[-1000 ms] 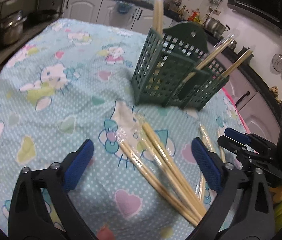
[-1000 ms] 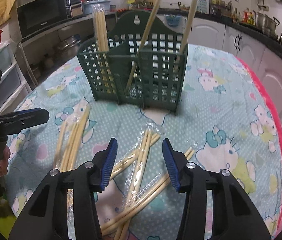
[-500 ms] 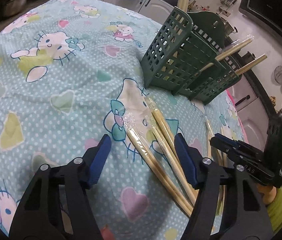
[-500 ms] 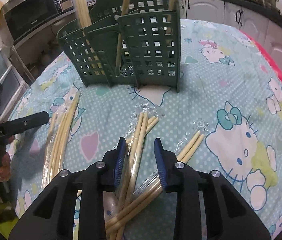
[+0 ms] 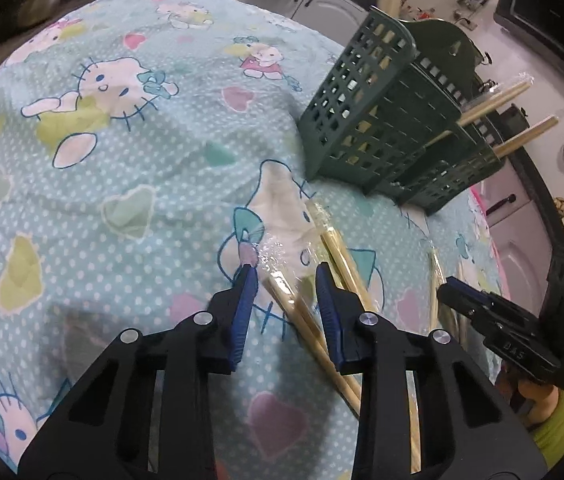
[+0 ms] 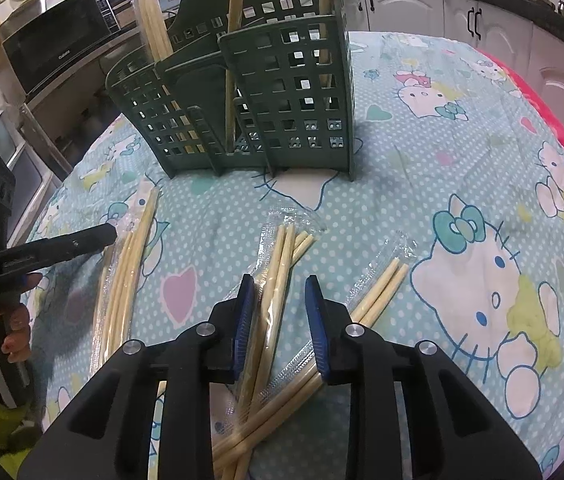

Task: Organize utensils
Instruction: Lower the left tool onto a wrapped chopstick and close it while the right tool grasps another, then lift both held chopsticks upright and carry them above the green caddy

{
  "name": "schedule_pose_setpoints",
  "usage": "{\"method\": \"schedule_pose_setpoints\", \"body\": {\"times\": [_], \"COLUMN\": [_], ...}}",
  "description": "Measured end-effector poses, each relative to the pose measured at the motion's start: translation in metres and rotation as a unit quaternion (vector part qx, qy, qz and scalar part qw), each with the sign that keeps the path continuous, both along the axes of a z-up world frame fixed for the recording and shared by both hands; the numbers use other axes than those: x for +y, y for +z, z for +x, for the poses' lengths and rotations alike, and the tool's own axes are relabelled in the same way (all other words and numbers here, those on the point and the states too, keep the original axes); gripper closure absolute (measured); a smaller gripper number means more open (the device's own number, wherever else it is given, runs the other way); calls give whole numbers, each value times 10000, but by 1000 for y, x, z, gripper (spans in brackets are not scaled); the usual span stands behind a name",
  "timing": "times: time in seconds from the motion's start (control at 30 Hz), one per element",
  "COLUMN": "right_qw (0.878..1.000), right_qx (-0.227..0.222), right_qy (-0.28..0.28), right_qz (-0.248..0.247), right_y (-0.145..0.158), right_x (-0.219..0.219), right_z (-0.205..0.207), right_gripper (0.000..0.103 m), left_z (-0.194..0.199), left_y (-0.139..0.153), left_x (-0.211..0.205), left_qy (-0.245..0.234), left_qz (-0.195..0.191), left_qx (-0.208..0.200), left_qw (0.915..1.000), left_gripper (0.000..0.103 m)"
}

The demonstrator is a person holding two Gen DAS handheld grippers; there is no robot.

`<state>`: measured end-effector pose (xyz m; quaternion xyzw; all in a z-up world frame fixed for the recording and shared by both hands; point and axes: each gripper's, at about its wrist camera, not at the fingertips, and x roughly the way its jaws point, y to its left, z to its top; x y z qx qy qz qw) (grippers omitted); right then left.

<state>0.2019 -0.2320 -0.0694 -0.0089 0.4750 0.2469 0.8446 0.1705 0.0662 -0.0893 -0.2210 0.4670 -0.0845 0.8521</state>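
both sets of jaws are closing: left gripper (image 5: 285, 270) around a wrapped chopstick pair (image 5: 301, 312), right gripper (image 6: 279, 282) around another wrapped pair (image 6: 278, 276), neither pinched yet; clamp squarely before lifting toward the green holder (image 6: 282, 92) ahead

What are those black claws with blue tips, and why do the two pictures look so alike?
No robot here: a person holds a hand-worked tool in each hand, each with a camera looking along its two fingers. One picture looks out from the left tool, the other from the right tool. Wrapped chopstick pairs lie on a cartoon-cat tablecloth before a green slotted holder with some already standing inside. Both tools are closing, each around its own wrapped pair; neither pair is lifted yet, and I cannot tell whether the pads are pressing.
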Motion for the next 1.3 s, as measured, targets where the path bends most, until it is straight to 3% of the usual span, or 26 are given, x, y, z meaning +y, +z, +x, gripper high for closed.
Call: {"method": "schedule_pose_setpoints", "body": {"times": [0.23,0.53,0.8,1.3], "right_qw": [9999,9998,9995,9988], "right_qx": [95,132,134,-192], "right_qy": [-66,-102,-149,193], "right_qz": [117,136,257,418], "right_y": [0,2,6,36], "right_x": [-1,2,2,26], "right_z": [5,6,4,-10], "right_gripper": [85,90,91,92], "left_z": [10,17,16,-11], "left_y": [-3,-5,-9,42], "left_x": [2,4,15,45], "left_qy": [72,78,21,328], "left_qz": [-91,77,-153,-338], "left_qx": [-36,-65,-140,-915], "left_qw": [9999,9999,9998,9947], "left_gripper": [78,92,98,100]}}
